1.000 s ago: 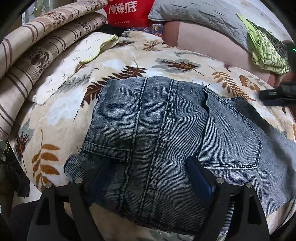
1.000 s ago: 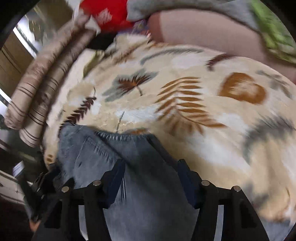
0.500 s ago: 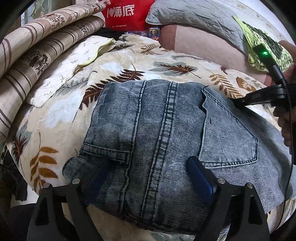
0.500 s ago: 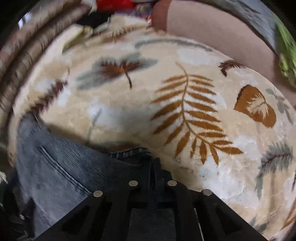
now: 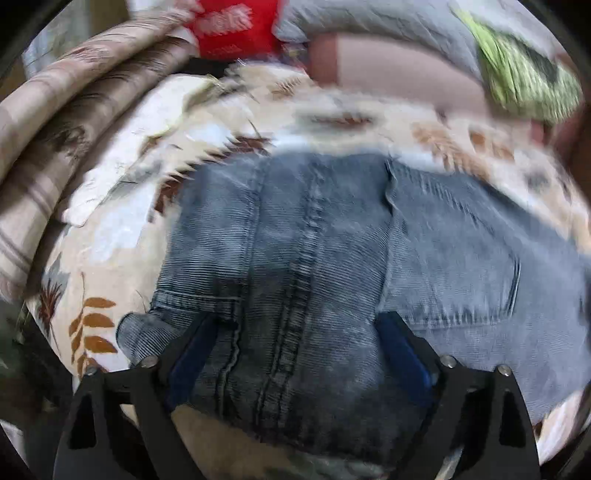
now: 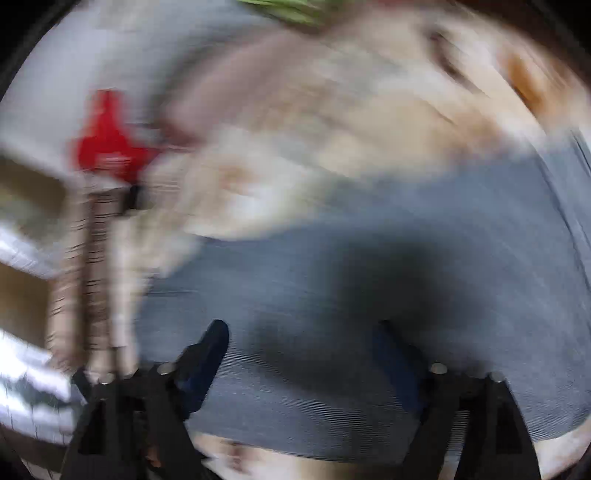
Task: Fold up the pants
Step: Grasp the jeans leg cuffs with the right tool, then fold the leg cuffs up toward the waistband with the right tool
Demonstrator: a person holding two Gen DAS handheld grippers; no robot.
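Left tool (image 5: 295,354) and right tool (image 6: 306,350) both spread apart over the grey-blue pants (image 5: 332,258) on the bed.

Left tool: fingers wide and just opened further, pads low against the denim, the pants' centre seam running straight ahead between them, a back pocket (image 5: 450,251) ahead to its right. Right tool: jaws just reopened, nothing pinched, plain denim under and ahead of it, view badly blurred. Leaf-print blanket (image 5: 110,240) beyond and left of the left tool; striped bedding (image 5: 55,140) far left; red bag (image 5: 236,29) far ahead.
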